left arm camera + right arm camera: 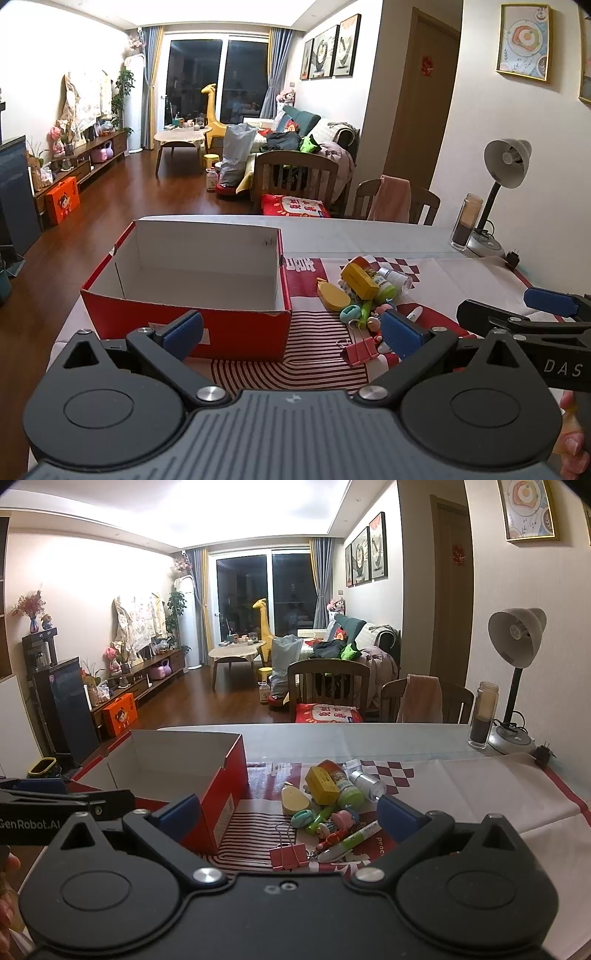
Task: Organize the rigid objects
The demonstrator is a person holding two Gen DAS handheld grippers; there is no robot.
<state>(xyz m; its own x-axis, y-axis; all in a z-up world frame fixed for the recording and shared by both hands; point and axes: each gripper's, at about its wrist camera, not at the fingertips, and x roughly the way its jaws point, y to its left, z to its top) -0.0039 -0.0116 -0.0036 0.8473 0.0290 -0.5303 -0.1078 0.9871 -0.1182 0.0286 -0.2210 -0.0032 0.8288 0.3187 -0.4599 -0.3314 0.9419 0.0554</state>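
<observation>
Two claws, left claw [291, 334] and right claw [288, 818], hover with jaws apart and empty over the tabletop [406, 738]. Small rigid objects, among them a pink metal binder clip [288, 854] and a yellow plastic block [322, 785], lie heaped beside the open red cardboard box [184, 317], which stands empty, presumably to receive them.

Box mouth: red box [184, 317] open on top, nothing inside.
Right of box: heap of small items [332, 812] crowds the cloth.
Far right: lamp [513, 686], jar [484, 716].
</observation>
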